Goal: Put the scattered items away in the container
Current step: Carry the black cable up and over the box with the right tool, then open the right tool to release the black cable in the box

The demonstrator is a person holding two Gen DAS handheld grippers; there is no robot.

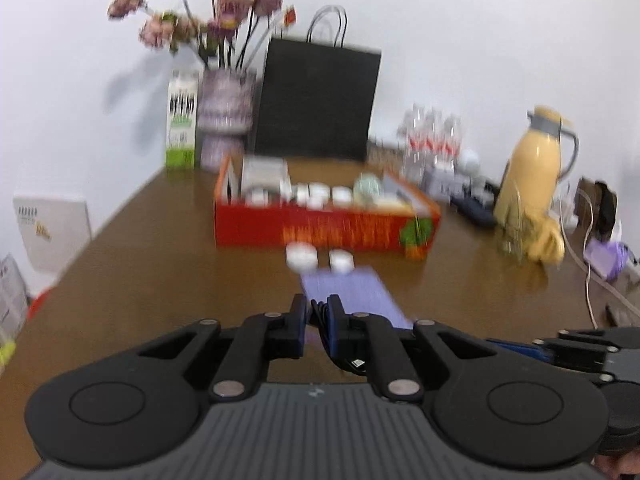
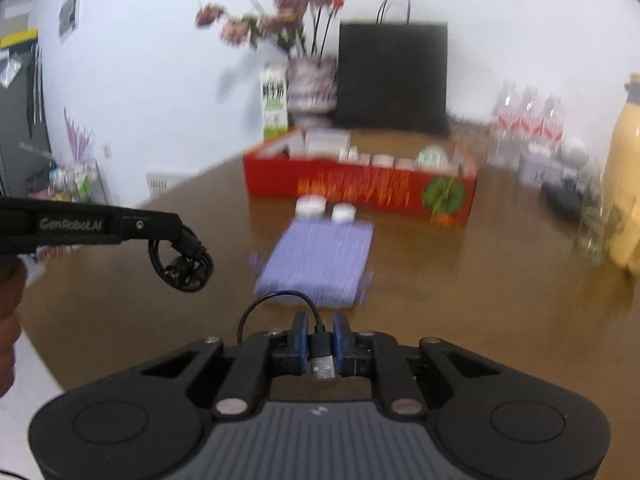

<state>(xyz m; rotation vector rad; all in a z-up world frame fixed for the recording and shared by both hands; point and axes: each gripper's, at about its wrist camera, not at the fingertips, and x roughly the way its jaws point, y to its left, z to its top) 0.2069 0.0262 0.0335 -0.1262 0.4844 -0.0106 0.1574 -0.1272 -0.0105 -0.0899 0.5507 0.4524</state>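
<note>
Blue-padded fingers [image 2: 306, 336] of the right gripper [image 2: 320, 338] are clenched on the USB plug of a black cable [image 2: 322, 354]; the metal plug end points back toward the camera and a thin loop of the cable arches up and to the left of the fingers. The left gripper [image 1: 318, 312] likewise has its fingers [image 1: 298, 312] pressed together on a coiled black cable bundle [image 1: 320, 314]; in the right wrist view that bundle [image 2: 180, 264] hangs from the fingertips, off the worktop [image 2: 460, 280].

Beyond both pairs of fingers, a flat purple packet [image 2: 318, 264] lies on the brown worktop, its long side running away from the cameras. Two small white round jars [image 2: 326, 208] stand side by side just past the packet's far end, near it; whether they touch it cannot be told because of motion blur.

Behind the jars, toward the worktop's far edge, stands the red box [image 2: 360, 184], open at the top, with a green and orange print at its right end. It holds several white jars and small boxes, blurred.

Along the far edge stand a green and white carton [image 1: 182, 120], a patterned vase [image 1: 226, 112] with pink flowers, and a black paper bag [image 1: 316, 100] with handles. Toward the far right corner are clear bottles with red labels [image 1: 434, 136] and a yellow thermos jug [image 1: 532, 160]. A clear glass [image 2: 590, 220] stands just beside the jug.
</note>
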